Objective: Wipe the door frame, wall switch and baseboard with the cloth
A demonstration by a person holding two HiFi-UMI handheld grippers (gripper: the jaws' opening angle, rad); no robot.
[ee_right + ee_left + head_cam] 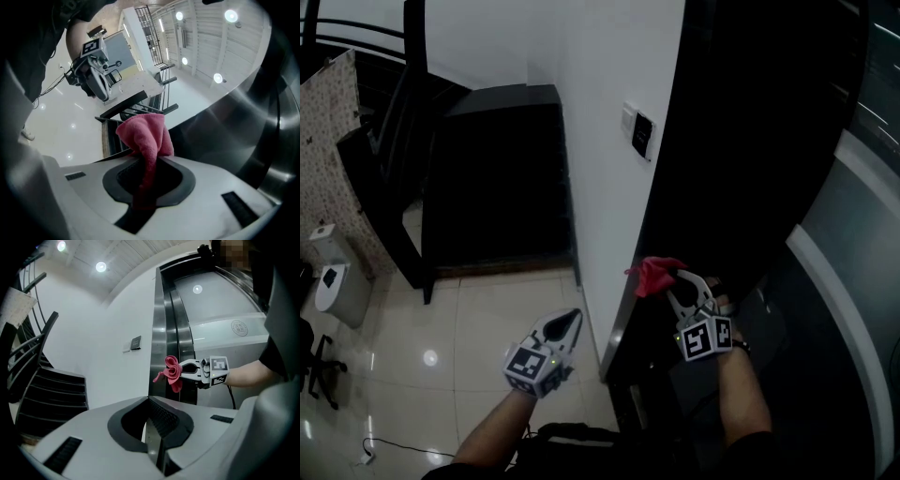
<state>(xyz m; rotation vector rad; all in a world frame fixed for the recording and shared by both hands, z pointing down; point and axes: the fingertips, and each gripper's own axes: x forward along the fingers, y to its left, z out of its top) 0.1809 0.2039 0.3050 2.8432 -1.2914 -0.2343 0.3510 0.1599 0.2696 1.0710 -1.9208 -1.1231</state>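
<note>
Right tongs: jaws clamped on the red cloth, which bunches out past the tips, with one fold trailing back down between the pads

Left tongs: jaws drawn together, nothing between them. They hang idle over the pale floor tiles, on the wall side, well apart from the cloth

Cloth sits at the edge of the dark metal door frame, where it meets the white wall. It is on the lower stretch of the frame, well below the wall switch. From the left gripper view the cloth overlaps the frame's face. Touching, or only just beside? I cannot tell for certain

Step in hand, as I judge it: the door frame. The switch looks untouched for now, and the foot of the wall is too dim for me to make out any baseboard

Next move, as I judge it: press the bunched cloth flat to the frame and run it along the edge, keeping the grip firm so the loose folds do the wiping and not the jaw tips. The switch would then need a lighter touch, so the cloth does not trip it. The baseboard means going low. The left tongs have no part in this unless the cloth needs regripping
</note>
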